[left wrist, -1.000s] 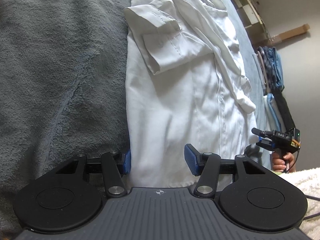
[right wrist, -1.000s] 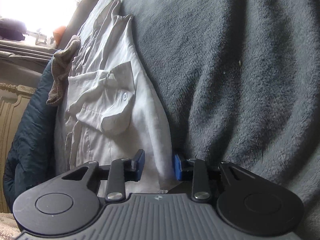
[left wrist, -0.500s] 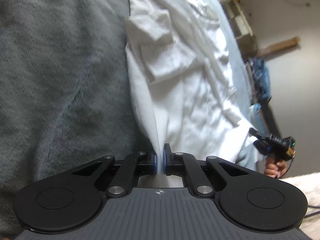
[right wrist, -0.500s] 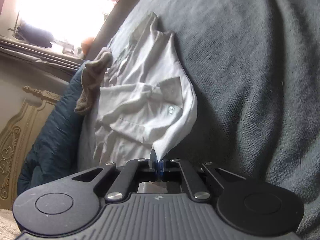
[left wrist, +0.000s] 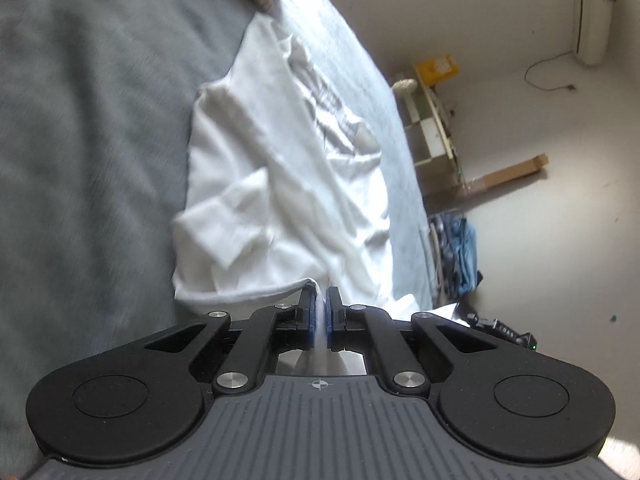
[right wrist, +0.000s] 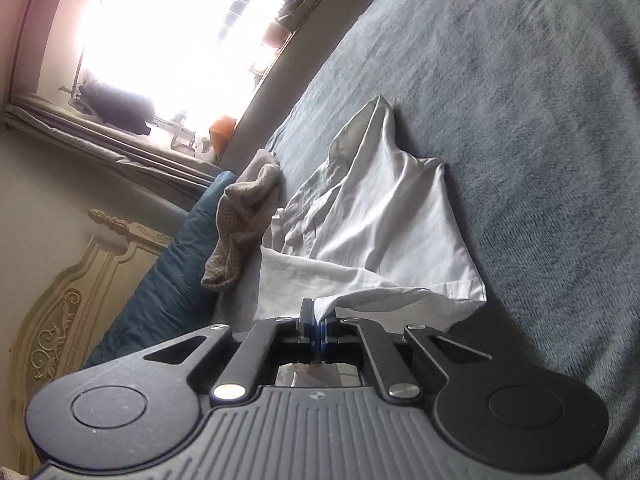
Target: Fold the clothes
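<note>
Your left gripper [left wrist: 319,304] and right gripper [right wrist: 317,322] each pinch the hem of the white shirt [left wrist: 280,184], its near edge raised off the grey blanket [left wrist: 88,140] while the rest lies crumpled there, a brown cloth [right wrist: 244,216] beside it.

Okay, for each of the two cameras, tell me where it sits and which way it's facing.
Left wrist: sits on the left tool, looks along its fingers over the white shirt on the grey blanket toward a wall; only the tool shows.
Right wrist: sits on the right tool, looks over the shirt toward a bright window; only the tool shows.
Shared: shirt, blanket; each tool is shut on the shirt's edge.
</note>
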{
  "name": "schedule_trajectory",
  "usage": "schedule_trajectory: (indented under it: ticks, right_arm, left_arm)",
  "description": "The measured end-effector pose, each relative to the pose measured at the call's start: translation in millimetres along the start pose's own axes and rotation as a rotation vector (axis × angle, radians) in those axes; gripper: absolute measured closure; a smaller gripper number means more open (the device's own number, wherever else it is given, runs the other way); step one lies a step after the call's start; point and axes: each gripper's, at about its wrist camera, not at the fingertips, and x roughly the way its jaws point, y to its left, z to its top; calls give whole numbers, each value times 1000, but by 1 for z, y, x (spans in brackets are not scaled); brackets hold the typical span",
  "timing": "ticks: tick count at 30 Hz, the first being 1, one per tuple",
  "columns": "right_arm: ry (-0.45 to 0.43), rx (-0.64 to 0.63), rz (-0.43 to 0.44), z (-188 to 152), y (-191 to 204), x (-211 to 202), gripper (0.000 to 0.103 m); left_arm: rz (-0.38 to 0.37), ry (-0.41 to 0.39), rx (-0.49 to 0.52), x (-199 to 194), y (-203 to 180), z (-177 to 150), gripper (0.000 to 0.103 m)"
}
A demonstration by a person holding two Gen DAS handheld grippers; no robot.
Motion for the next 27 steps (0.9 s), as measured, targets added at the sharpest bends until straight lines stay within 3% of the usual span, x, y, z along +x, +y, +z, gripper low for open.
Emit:
schedule_trajectory:
  ticks: [8,13,27]
  right_arm:
    - [-29,12,28,39,3,32,101]
    - [-47,14,41,68,3,57,101]
    - [-85,72,10,167,-30,162,101]
  left_arm:
    - [-7,-61,-27,20,3,44,101]
    - [-34,-164,-47,31,8,82,101]
    - [-44,-250,-94,116,30,205,101]
